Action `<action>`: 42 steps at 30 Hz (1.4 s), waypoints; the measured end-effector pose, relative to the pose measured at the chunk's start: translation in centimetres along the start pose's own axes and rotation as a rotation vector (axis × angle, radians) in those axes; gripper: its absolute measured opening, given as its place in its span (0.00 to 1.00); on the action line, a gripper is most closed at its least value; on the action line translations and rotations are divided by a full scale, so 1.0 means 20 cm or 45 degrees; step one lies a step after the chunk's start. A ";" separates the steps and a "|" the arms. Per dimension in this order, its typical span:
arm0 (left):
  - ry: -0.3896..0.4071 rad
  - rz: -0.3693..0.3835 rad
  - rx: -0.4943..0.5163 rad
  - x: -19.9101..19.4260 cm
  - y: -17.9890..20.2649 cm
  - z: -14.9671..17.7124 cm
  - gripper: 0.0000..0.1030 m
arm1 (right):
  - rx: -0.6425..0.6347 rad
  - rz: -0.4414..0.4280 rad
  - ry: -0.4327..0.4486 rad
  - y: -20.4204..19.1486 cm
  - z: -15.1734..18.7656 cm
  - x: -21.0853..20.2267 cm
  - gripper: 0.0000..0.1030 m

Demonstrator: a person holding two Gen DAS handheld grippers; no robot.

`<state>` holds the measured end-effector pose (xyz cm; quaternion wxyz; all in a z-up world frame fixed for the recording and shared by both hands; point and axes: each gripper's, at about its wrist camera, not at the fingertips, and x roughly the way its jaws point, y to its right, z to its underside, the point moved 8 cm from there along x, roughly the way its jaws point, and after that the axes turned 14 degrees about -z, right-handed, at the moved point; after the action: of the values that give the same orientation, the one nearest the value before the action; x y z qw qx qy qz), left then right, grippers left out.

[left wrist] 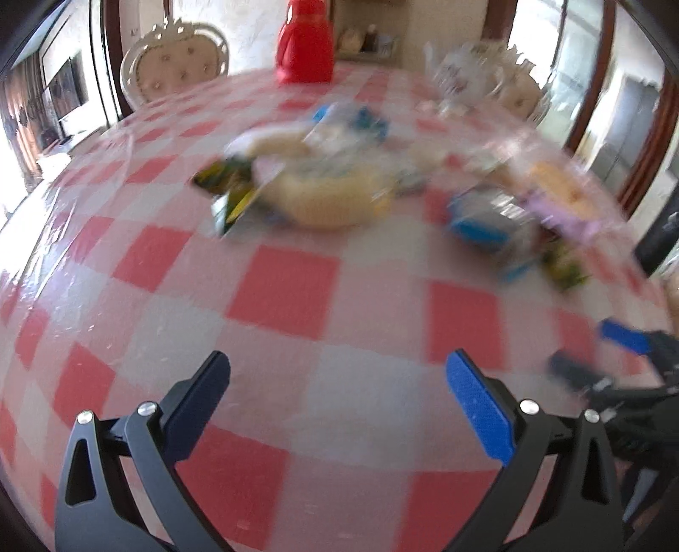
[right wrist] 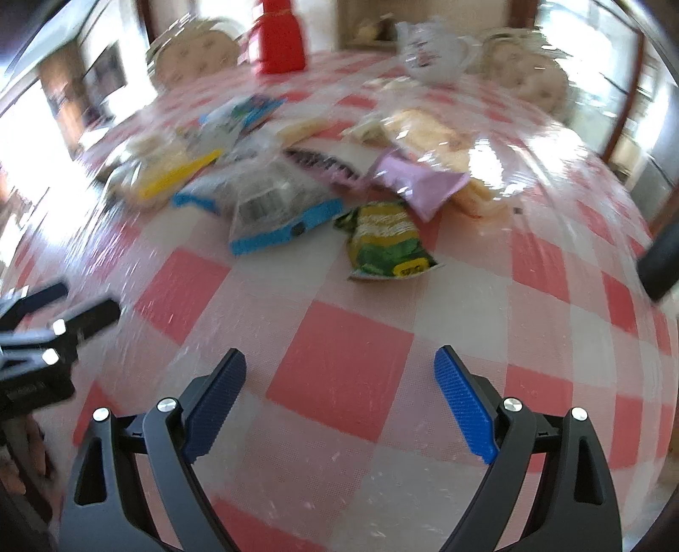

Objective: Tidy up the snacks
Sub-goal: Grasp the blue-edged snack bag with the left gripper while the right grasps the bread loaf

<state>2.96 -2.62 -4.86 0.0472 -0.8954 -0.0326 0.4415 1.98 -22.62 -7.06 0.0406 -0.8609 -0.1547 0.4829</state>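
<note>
At the bottom of the left wrist view, the left gripper (left wrist: 337,378) with its blue-padded black fingers is hovering wide apart and empty over the red-and-white checked plastic tablecloth (left wrist: 293,288); the right gripper (left wrist: 594,352) is showing blurred at the right edge of that frame. In the right wrist view, the right gripper (right wrist: 341,375) is likewise hanging wide and empty above the cloth, with the left gripper (right wrist: 68,305) blurred at the left edge, its spread hard to judge there.

Past the right gripper, in the middle of the frame, a green-and-yellow snack packet (right wrist: 384,242) is lying flat, nearest of the snacks. Just left of it a clear bag with blue edges (right wrist: 271,212) is lying, and just above it a lilac wrapper (right wrist: 418,184) is resting against a clear bag of pale biscuits (right wrist: 428,131). Further left a clear pack with a yellow strip (right wrist: 169,174) is sitting in the blurred heap.

At the top, a red plastic jug (right wrist: 280,38) and a white floral teapot (right wrist: 433,53) are standing at the far table edge, with cream tufted chairs (right wrist: 195,57) behind
</note>
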 end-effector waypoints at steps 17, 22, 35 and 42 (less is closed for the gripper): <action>0.020 0.033 0.285 0.21 0.67 -0.28 0.80 | 0.169 -0.025 0.294 0.59 -0.04 -0.42 0.85; 0.023 0.110 0.250 0.17 0.59 -0.22 0.65 | 0.135 -0.106 0.322 0.57 -0.31 -0.36 0.85; -0.003 0.129 0.228 0.17 0.58 -0.23 0.78 | 0.041 -0.114 0.021 0.56 -0.61 0.17 0.70; -0.001 0.122 0.235 0.20 0.61 -0.27 0.65 | 0.009 -0.043 0.201 0.57 -0.59 0.05 0.49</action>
<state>9.96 -14.58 -6.13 0.1081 -0.8876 0.0511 0.4448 14.98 -32.27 -4.13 0.0638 -0.8935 -0.1635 0.4134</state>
